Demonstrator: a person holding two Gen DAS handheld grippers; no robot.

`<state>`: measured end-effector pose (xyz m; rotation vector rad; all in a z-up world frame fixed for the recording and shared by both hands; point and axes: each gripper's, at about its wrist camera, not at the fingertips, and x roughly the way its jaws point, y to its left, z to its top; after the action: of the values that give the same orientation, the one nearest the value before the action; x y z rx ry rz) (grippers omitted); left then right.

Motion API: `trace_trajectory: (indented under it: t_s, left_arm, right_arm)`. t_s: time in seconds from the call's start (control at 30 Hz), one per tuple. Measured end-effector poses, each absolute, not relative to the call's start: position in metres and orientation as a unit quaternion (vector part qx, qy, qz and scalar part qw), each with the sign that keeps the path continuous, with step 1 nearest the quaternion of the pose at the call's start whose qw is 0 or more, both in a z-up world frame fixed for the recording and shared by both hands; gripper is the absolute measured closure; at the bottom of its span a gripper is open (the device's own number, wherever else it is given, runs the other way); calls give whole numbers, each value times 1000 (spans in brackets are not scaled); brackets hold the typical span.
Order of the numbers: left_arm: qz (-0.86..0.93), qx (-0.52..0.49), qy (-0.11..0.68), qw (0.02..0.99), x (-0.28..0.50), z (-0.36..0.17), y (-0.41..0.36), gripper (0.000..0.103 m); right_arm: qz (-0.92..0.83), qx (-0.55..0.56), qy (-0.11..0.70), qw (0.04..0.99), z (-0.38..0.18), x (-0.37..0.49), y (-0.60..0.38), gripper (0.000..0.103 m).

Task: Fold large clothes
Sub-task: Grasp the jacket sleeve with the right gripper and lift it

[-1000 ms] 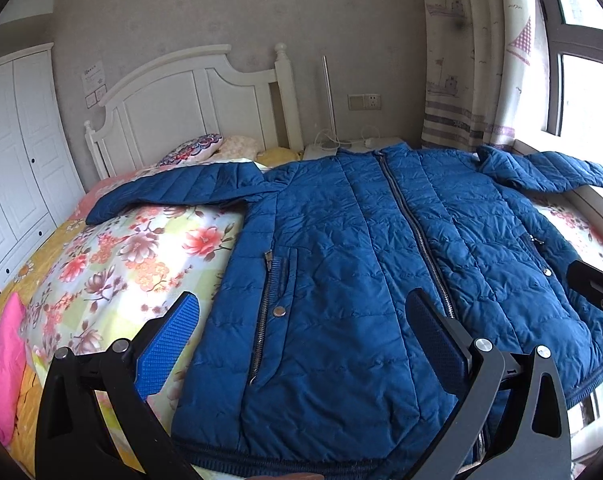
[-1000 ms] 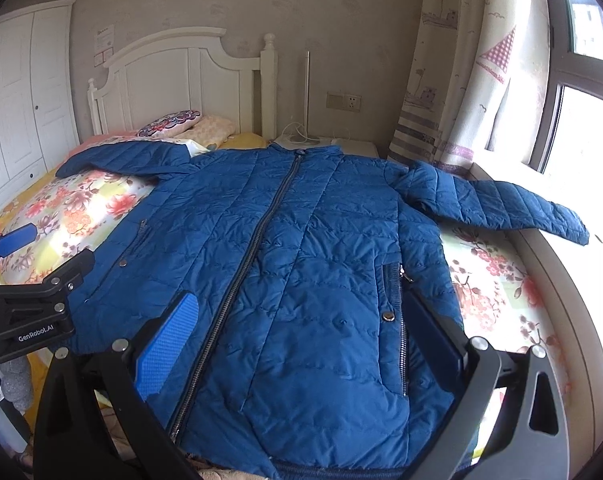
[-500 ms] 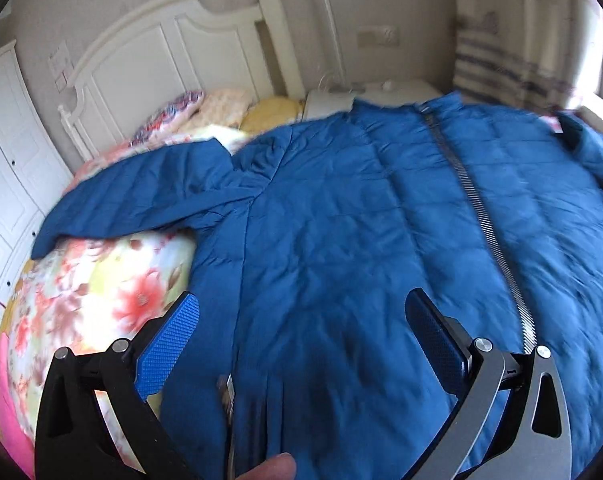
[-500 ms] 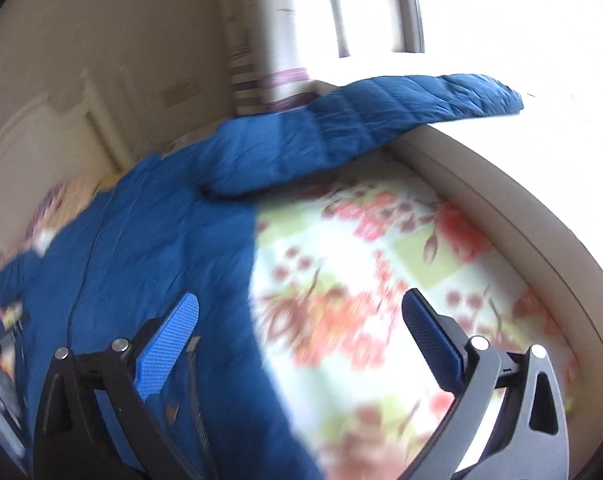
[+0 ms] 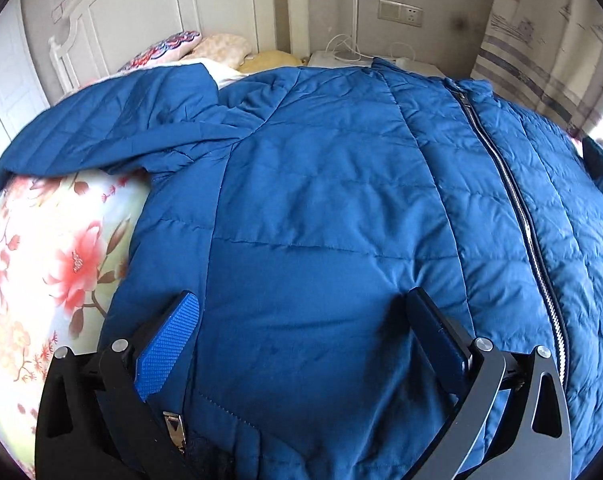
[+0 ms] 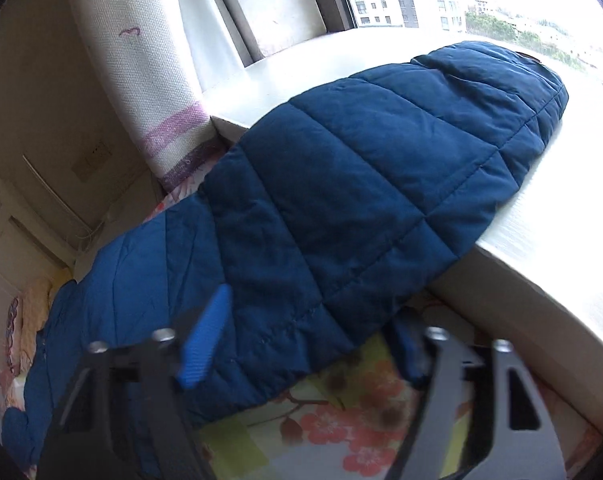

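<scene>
Over the jacket (image 5: 321, 200) — left jaws wide apart, right jaws closing around its sleeve (image 6: 361, 184).

Our left gripper (image 5: 301, 332) points steeply downward, its jaws spread wide with nothing pressed between the pads. Our right gripper (image 6: 305, 344) is rolled and tilted downward, jaws just narrowed, pads blurred.

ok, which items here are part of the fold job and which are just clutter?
Job:
- blue puffer jacket
- its sleeve lying out over the window sill
- floral bedspread it lies on

Clutter:
- pillows at the headboard
- curtain
- wall socket
</scene>
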<state>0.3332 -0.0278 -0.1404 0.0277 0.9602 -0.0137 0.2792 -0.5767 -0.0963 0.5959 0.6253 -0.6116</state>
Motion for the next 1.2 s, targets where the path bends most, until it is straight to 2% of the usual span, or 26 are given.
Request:
trace_trajectory:
  t_s: [0.03, 0.07, 0.23, 0.33, 0.4, 0.43, 0.5, 0.53, 0.57, 0.63, 0.67, 0.73, 0.8, 0.93, 1.03, 1.2]
  left_arm:
    - [-8, 12, 463, 886, 334, -140, -27, 4]
    - [-9, 12, 462, 887, 334, -140, -28, 4]
    - [-10, 11, 459, 888, 333, -140, -28, 4]
    - [-12, 7, 458, 889, 334, -139, -27, 4]
    - [-14, 4, 457, 889, 334, -139, -26, 4]
    - [-14, 3, 457, 889, 333, -139, -26, 4]
    - [-15, 3, 456, 890, 333, -138, -25, 4]
    - [-15, 3, 456, 890, 332, -138, -25, 4]
    - [-15, 3, 456, 890, 332, -139, -25, 4]
    - [-16, 2, 455, 891, 332, -138, -25, 4]
    - [-16, 1, 455, 890, 332, -138, -25, 4]
    - [-15, 3, 454, 891, 332, -138, -26, 4]
    - [-15, 4, 453, 891, 331, -138, -26, 4]
    - [-14, 5, 452, 892, 331, -138, -26, 4]
    - [-12, 9, 452, 892, 330, -138, -27, 4]
    - [-12, 10, 452, 892, 330, -138, -27, 4]
  right_arm:
    - [-283, 258, 282, 880, -85, 283, -564, 87]
    - [-268, 223, 264, 899, -72, 286, -547, 91]
    - [-120, 28, 220, 968, -21, 317, -407, 92]
    - [-14, -41, 245, 968, -33, 338, -325, 92]
    - [39, -64, 293, 953, -56, 350, -280, 91]
    - [64, -74, 342, 935, -78, 363, -261, 85]
    - [90, -74, 414, 903, -120, 376, -244, 65]
    - [92, -74, 436, 892, -133, 379, -242, 51]
    - [90, -75, 427, 896, -133, 376, -242, 46]
    - [109, -41, 443, 889, -126, 373, -252, 27]
    - [116, -11, 448, 886, -119, 368, -263, 26]
    - [107, 28, 438, 892, -103, 349, -277, 25]
    - [83, 73, 396, 911, -86, 317, -305, 25]
    - [-13, 203, 336, 920, -75, 288, -401, 25]
    - [-60, 312, 333, 888, -95, 277, -458, 24]
    - [-79, 388, 355, 847, -140, 299, -490, 24]
